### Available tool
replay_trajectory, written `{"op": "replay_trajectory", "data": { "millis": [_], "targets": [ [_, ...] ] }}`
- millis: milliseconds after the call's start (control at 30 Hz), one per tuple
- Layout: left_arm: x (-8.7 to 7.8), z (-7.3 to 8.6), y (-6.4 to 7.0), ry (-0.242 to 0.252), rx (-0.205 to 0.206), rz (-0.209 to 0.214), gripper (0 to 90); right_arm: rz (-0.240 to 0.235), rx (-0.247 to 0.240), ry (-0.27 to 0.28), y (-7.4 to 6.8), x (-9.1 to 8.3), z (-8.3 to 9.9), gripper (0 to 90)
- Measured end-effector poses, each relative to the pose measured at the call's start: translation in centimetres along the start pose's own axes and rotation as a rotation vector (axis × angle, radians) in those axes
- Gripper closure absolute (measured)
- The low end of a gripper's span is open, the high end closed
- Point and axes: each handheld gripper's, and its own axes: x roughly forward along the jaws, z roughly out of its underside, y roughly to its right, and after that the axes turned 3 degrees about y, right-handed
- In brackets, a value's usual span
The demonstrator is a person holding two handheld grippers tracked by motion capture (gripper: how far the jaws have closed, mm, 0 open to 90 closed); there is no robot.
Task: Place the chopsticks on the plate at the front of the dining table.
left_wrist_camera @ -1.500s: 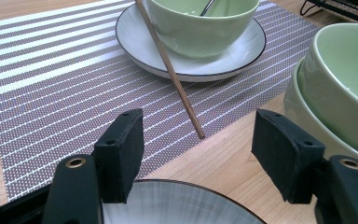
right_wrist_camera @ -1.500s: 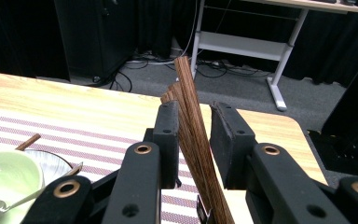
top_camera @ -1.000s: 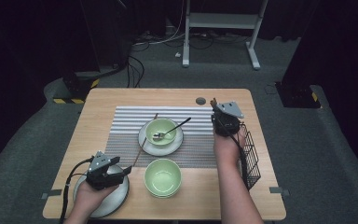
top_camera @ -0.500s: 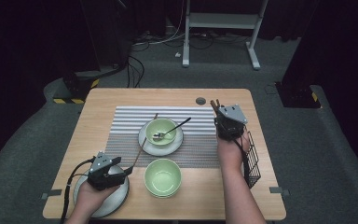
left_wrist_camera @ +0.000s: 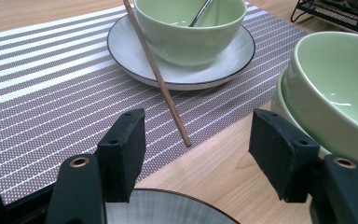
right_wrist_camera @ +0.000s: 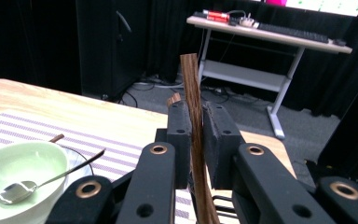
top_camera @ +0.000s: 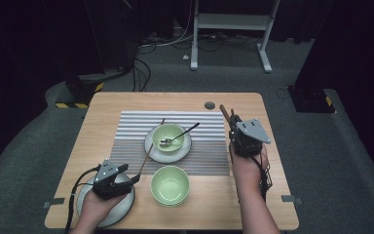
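Since a second ago the left gripper has pulled back a little over the grey plate at the near left. Its jaws are spread wide with nothing between them, ready to grab. Just past them lies one chopstick, leaning on the white saucer under the green bowl. On the right, the right gripper has moved nearer, and it pinches a brown chopstick, tip up, probably the mate for the first.

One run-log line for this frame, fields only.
left gripper: open, above grey plate | right gripper: shut on brown stick | chopstick: leaning on white plate
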Motion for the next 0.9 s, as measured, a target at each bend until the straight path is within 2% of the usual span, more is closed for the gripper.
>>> {"op": "replay_trajectory", "data": {
  "millis": [133, 533, 900],
  "targets": [
    [0.1, 0.1, 0.2, -0.005, 0.001, 0.001, 36.6, -0.002, 0.006, 0.014, 0.3, -0.9, -0.2, 83.1],
    [0.1, 0.1, 0.2, -0.002, 0.002, 0.003, 36.5, 0.010, 0.027, 0.038, 1.1, -1.8, 0.2, 83.5],
    [0.1, 0.1, 0.1, -0.002, -0.004, 0.006, 36.5, 0.019, 0.054, 0.091, 1.5, -2.9, 0.1, 83.4]
  ]
}}
